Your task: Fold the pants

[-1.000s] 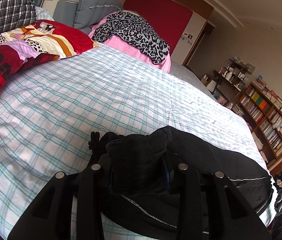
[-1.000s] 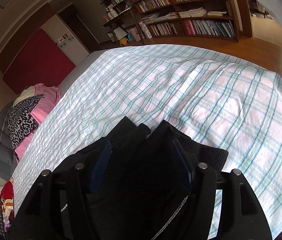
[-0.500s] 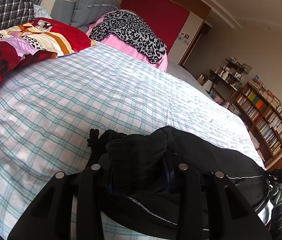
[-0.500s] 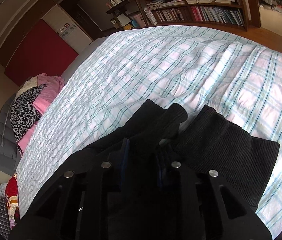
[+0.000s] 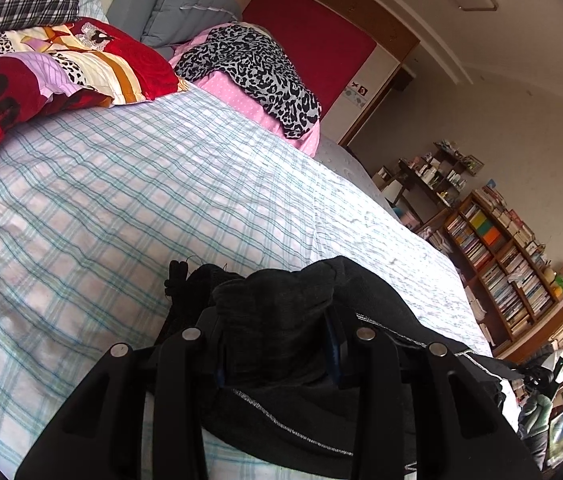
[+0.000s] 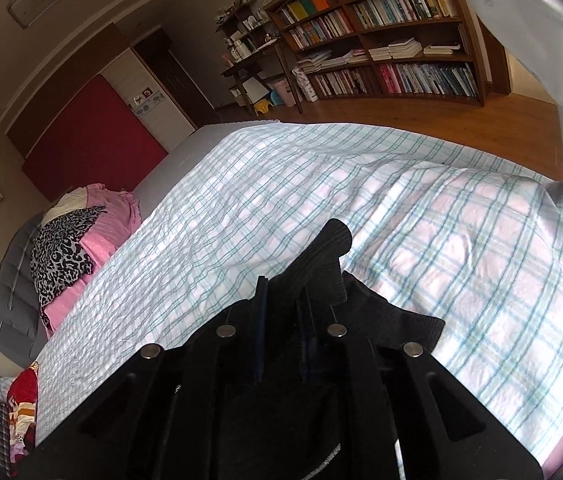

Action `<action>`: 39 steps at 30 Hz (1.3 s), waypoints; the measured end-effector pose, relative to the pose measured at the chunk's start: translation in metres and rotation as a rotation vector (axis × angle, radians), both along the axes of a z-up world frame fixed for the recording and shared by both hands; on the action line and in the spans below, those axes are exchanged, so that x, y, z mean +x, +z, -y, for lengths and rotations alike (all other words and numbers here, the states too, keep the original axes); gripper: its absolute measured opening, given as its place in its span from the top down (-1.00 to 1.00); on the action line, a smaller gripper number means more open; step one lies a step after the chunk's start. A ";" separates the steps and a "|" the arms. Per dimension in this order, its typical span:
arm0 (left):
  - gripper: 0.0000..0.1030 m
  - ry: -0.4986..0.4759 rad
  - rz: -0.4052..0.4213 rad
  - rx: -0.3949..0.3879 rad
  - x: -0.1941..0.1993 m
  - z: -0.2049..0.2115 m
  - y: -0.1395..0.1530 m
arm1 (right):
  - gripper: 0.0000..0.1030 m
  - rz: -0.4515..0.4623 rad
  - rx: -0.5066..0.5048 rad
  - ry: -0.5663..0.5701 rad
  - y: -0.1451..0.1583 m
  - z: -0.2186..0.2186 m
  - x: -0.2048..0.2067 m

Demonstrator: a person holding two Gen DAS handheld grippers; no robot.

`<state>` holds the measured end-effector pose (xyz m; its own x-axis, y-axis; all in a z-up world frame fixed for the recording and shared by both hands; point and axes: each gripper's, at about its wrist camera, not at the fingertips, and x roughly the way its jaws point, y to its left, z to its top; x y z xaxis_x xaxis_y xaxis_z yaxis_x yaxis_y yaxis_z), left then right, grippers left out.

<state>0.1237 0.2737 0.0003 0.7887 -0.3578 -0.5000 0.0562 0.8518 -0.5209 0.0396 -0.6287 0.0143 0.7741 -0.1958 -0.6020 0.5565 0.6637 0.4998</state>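
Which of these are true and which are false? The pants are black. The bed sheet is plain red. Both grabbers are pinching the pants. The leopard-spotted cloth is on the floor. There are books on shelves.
1. The pants are black. True.
2. The bed sheet is plain red. False: it is white with a light blue-green check.
3. Both grabbers are pinching the pants. True: the left gripper and the right gripper each have black cloth clamped between their fingers.
4. The leopard-spotted cloth is on the floor. False: it lies on a pink cloth at the far end of the bed.
5. There are books on shelves. True: a wooden bookshelf full of books stands past the bed.
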 end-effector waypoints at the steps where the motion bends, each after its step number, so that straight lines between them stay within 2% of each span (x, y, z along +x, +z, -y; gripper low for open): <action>1: 0.31 -0.010 0.000 0.000 -0.005 -0.001 -0.002 | 0.76 -0.006 0.004 -0.006 -0.005 0.000 -0.010; 5: 0.30 -0.044 0.016 0.010 -0.027 0.000 -0.013 | 0.76 -0.056 -0.024 -0.062 -0.029 -0.003 -0.042; 9: 0.30 -0.072 0.063 0.037 -0.047 0.003 -0.014 | 0.76 -0.072 -0.012 -0.089 -0.047 -0.004 -0.058; 11: 0.23 -0.090 0.077 0.065 -0.053 0.005 -0.014 | 0.76 -0.100 -0.042 -0.109 -0.051 -0.006 -0.061; 13: 0.04 -0.099 0.077 0.109 -0.059 0.005 -0.016 | 0.76 -0.120 -0.073 -0.111 -0.054 -0.007 -0.061; 16: -0.13 -0.106 0.084 0.186 -0.068 0.009 -0.019 | 0.76 -0.147 -0.105 -0.105 -0.056 -0.010 -0.058; 18: -0.26 -0.098 0.084 0.228 -0.070 0.010 -0.021 | 0.55 -0.171 -0.131 -0.121 -0.055 -0.014 -0.057; 20: -0.27 -0.103 0.081 0.233 -0.072 0.008 -0.022 | 0.41 -0.186 -0.146 -0.148 -0.054 -0.013 -0.056; 24: -0.37 -0.102 0.070 0.233 -0.071 0.004 -0.025 | 0.36 -0.187 -0.163 -0.181 -0.048 -0.018 -0.062; 26: -0.38 -0.102 0.068 0.245 -0.072 0.005 -0.025 | 0.20 -0.202 -0.209 -0.194 -0.044 -0.024 -0.064; 29: -0.39 -0.111 0.064 0.261 -0.075 0.006 -0.026 | 0.17 -0.226 -0.287 -0.230 -0.034 -0.033 -0.068; 32: -0.51 -0.110 0.058 0.281 -0.080 0.006 -0.028 | 0.08 -0.253 -0.351 -0.266 -0.027 -0.038 -0.072; 39: -0.57 -0.114 0.044 0.289 -0.097 0.007 -0.036 | -0.06 -0.257 -0.398 -0.305 -0.010 -0.048 -0.073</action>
<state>0.0267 0.2669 -0.0358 0.7751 -0.2931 -0.5597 0.1767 0.9511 -0.2532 -0.0330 -0.5804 0.0042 0.4854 -0.6379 -0.5979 0.8233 0.5637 0.0670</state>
